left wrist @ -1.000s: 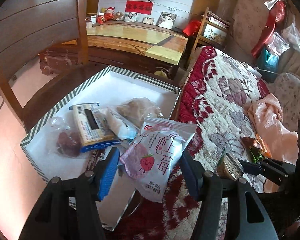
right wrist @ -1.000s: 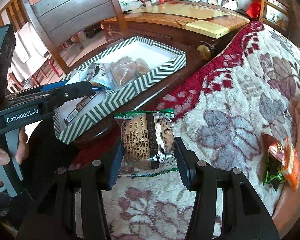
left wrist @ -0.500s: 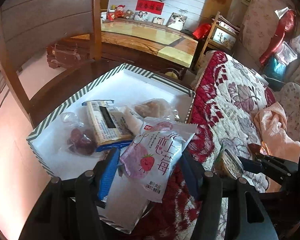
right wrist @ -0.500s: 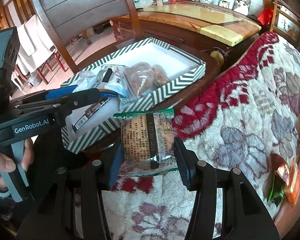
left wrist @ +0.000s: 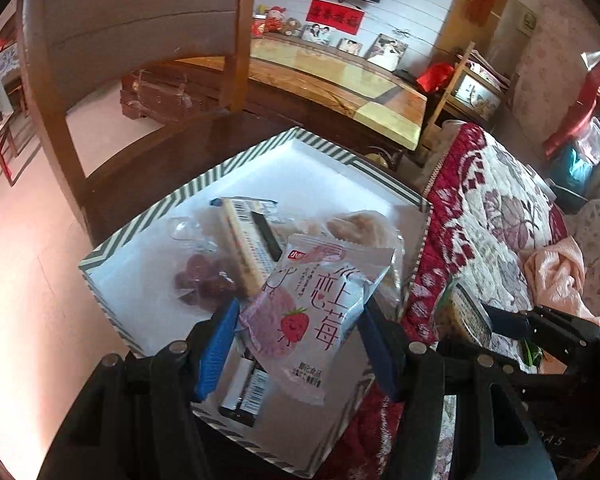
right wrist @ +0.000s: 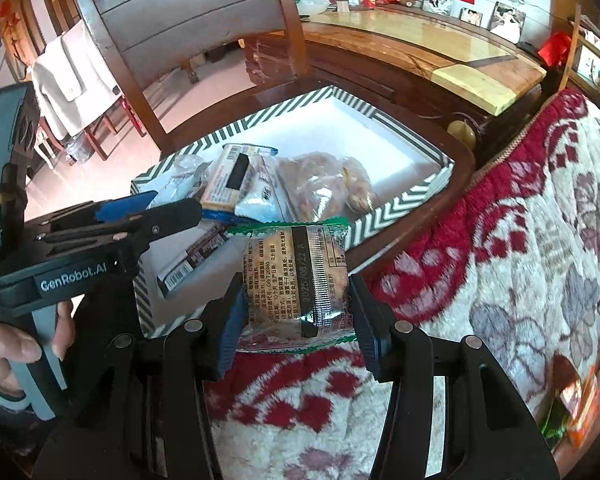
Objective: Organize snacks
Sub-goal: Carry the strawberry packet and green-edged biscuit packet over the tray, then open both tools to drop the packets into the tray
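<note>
the left gripper (left wrist: 300,332) is clamping a pink-and-white strawberry snack packet (left wrist: 320,312) above the striped white cardboard box (left wrist: 340,176). the right gripper (right wrist: 296,312) is squeezing a clear green-edged cake packet (right wrist: 296,280), hanging over the box's near edge beside a red floral blanket (right wrist: 520,260).

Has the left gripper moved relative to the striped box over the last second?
Yes. The left gripper, shut on the strawberry packet, has shifted from the striped box's blanket-side edge to above its interior, over the snacks inside.
</note>
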The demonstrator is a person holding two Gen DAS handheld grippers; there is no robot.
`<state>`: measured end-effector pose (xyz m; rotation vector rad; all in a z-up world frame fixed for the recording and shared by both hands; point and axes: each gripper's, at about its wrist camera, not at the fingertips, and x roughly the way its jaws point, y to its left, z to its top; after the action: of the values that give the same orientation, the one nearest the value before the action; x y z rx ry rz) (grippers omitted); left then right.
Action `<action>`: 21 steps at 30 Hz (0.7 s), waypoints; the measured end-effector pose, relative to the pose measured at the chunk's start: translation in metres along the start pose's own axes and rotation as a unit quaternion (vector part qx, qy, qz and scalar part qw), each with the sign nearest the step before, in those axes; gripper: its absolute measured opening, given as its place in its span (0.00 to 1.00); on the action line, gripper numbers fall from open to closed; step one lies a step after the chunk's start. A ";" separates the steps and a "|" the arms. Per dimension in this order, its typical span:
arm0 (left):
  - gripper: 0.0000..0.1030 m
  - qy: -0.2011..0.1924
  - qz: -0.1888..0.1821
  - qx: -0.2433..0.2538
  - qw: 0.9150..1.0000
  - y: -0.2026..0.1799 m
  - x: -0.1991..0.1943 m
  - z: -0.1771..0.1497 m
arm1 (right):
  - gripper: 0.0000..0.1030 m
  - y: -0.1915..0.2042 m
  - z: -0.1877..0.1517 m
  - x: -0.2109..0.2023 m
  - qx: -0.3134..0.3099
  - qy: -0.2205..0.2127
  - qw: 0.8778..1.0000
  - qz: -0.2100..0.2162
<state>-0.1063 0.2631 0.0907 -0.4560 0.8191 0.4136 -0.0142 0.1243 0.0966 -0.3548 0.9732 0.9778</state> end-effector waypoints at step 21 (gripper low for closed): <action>0.63 0.027 0.026 -0.041 0.998 0.024 0.024 0.005 | 0.48 0.003 0.063 0.077 -0.011 0.045 0.999 0.010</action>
<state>-0.1011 0.2898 0.0692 -0.5254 0.8703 0.4858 0.0323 0.2082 0.0683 -0.4114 1.0508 0.9982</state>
